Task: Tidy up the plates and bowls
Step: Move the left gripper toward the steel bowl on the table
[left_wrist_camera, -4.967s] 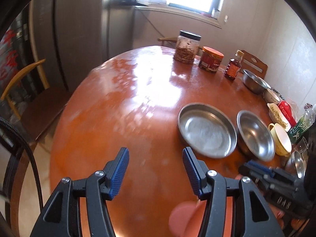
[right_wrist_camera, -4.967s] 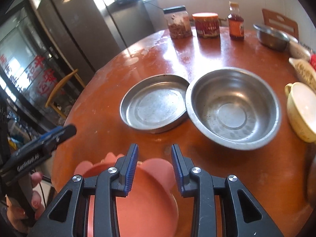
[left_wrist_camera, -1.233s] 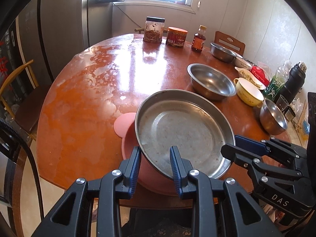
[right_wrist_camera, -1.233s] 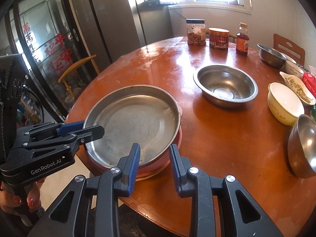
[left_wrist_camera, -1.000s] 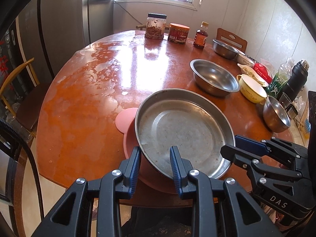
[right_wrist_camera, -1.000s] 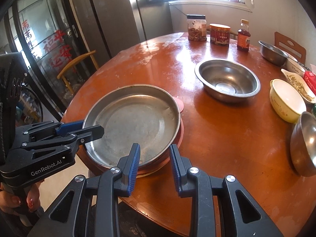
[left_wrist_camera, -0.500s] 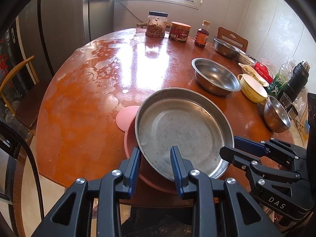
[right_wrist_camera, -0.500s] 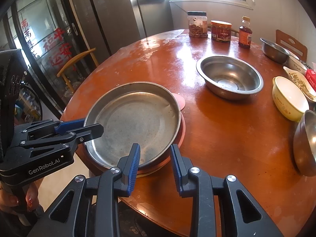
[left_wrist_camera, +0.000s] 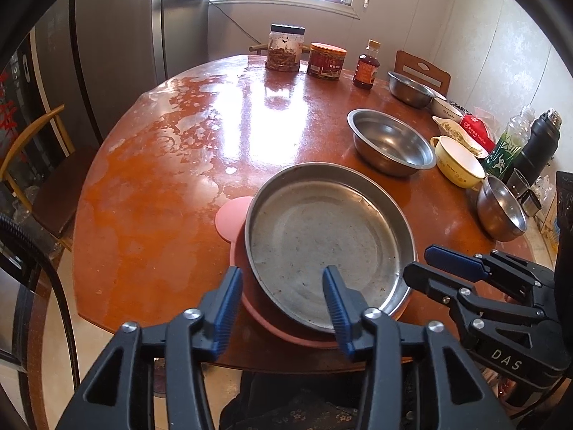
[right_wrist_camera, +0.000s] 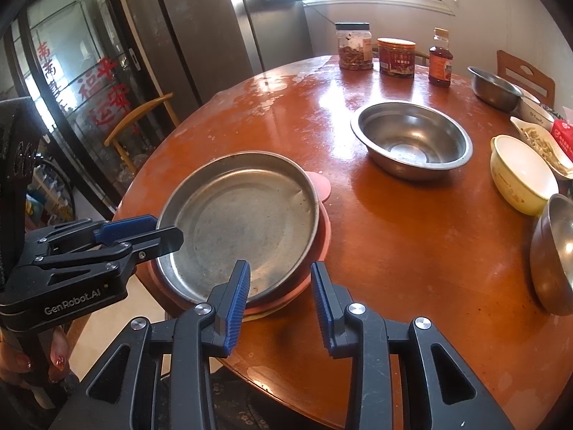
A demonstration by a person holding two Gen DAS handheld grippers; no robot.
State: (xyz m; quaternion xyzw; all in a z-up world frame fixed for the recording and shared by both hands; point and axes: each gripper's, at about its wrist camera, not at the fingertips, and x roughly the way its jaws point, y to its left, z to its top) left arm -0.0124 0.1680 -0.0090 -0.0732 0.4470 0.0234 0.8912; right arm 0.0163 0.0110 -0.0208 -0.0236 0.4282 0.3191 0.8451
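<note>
A shallow steel plate (left_wrist_camera: 327, 242) (right_wrist_camera: 238, 224) rests on a pink plate with round ears (left_wrist_camera: 231, 220) (right_wrist_camera: 318, 186) near the front edge of the round wooden table (left_wrist_camera: 161, 179) (right_wrist_camera: 412, 251). My left gripper (left_wrist_camera: 281, 302) is open, its jaws straddling the near rim of the steel plate. It also shows in the right wrist view (right_wrist_camera: 143, 233). My right gripper (right_wrist_camera: 281, 295) is open and empty at the pink plate's near right edge. It also shows in the left wrist view (left_wrist_camera: 440, 265). A steel bowl (left_wrist_camera: 392, 141) (right_wrist_camera: 412, 139) sits further back.
A yellow bowl (left_wrist_camera: 460, 165) (right_wrist_camera: 523, 179), a small steel bowl (left_wrist_camera: 501, 208) (right_wrist_camera: 553, 251) and another steel bowl (left_wrist_camera: 410, 87) (right_wrist_camera: 494, 87) line the right side. Jars (left_wrist_camera: 286, 52) and a sauce bottle (left_wrist_camera: 367, 70) stand at the back. A chair (left_wrist_camera: 43, 165) is left.
Both grippers have opened wider and drawn back slightly from the stacked plates. The steel plate sits still on the pink plate.
</note>
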